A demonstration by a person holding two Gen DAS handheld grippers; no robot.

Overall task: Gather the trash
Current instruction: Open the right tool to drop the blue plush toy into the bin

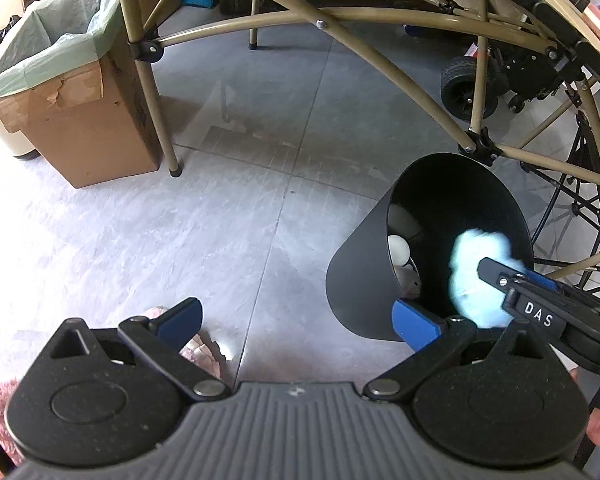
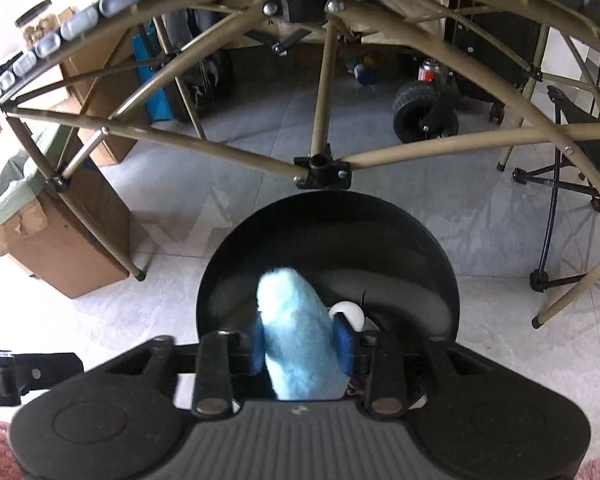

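Tiled floor point(image 1: 220, 220); blue wad point(image 2: 296, 340) over black bin point(image 2: 328, 232).

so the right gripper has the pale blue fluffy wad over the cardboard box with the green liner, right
Not quite. The right gripper has the pale blue fluffy wad over the black bin, not the cardboard box with the green liner, which stands apart at the left. The right wrist view shows it.
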